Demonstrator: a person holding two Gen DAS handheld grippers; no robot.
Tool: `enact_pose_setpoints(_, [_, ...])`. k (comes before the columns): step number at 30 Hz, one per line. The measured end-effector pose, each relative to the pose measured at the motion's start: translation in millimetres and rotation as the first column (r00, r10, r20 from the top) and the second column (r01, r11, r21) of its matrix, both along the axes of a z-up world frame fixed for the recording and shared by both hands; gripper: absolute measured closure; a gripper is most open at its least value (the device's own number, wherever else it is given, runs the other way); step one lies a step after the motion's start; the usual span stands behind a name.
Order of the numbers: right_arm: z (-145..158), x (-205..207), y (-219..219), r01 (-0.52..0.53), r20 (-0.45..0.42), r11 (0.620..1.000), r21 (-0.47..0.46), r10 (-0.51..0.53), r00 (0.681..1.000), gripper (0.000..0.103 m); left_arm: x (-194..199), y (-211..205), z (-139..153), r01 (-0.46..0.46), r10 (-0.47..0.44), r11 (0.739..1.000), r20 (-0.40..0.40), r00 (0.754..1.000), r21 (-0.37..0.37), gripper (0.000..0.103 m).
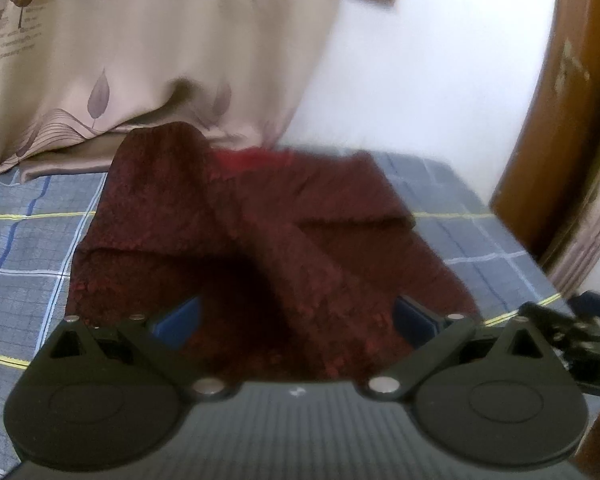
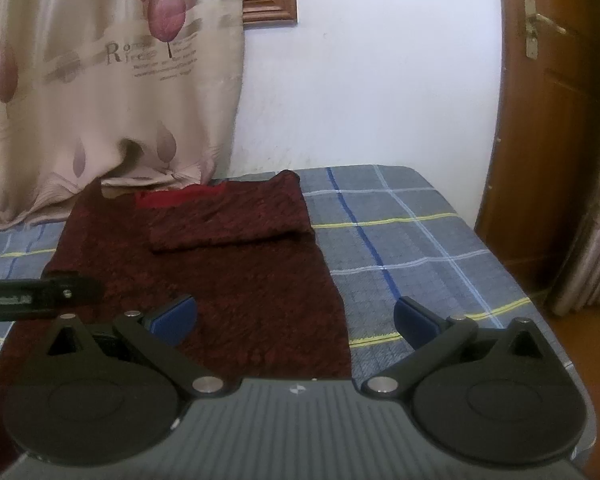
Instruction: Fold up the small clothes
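Nearest, the left gripper [image 1: 296, 316] and the right gripper [image 2: 296, 316] both stand wide, nothing between their blue pads, tilted down over the near edge of the dark red garment [image 2: 228, 280]. That spread probably readies each to take a near corner or hem. The garment lies on the checked bedsheet [image 2: 400, 240], its sleeves already turned in across the body, so the next fold is likely bottom toward the collar. Beyond it hangs a beige curtain [image 2: 100, 100], resting on the bed, then the white wall [image 2: 360, 80] and a wooden door [image 2: 548, 120].
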State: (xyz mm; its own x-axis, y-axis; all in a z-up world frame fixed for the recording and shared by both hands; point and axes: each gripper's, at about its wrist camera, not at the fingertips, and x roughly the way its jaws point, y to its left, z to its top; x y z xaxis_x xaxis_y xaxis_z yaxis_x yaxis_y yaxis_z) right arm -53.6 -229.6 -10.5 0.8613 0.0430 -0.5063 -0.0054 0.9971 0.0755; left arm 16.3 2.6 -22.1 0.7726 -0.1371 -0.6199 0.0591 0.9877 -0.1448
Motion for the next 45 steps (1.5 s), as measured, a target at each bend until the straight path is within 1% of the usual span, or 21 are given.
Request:
enact_pose_setpoints(2, [0,-2,0,0.000,0.009,1.000,-0.002,0.000,1.000,0.000,3,-3,-1,0.001,-0.001,1.000,0.003,1.000,0.016,0.000])
enact_pose_setpoints(3, [4,1,-1,-0.001,0.003,1.000,0.002,0.001,1.000,0.000,4,-4,-2,0.000,0.000,1.000,0.005,1.000,0.023,0.000])
enact_pose_setpoints(9, [2,1,-7,-0.005,-0.006,1.000,0.017,0.005,1.000,0.000,11,-19,-9,0.019,-0.019,0.996,0.003,1.000,0.089,0.001])
enact_pose_setpoints(14, [1,0,-11,0.001,-0.009,0.999,0.036,-0.001,1.000,0.000,13,-26,-12,0.039,-0.039,0.995,-0.001,0.999,0.094,0.001])
enact_pose_setpoints(26, [-3,3,-11,-0.011,-0.019,0.999,0.038,0.012,1.000,0.000,16,-28,-15,0.031,-0.030,0.994,-0.010,0.999,0.101,0.000])
enact_pose_setpoints(32, [-4,4,-12,-0.006,-0.022,0.999,0.053,0.007,1.000,0.000,17,-28,-16,0.035,-0.035,0.993,-0.008,0.999,0.109,0.000])
enact_pose_setpoints(45, [-5,4,-10,-0.021,-0.027,0.999,0.046,0.022,0.999,0.000,19,-30,-16,0.038,-0.038,0.993,-0.010,0.999,0.112,0.001])
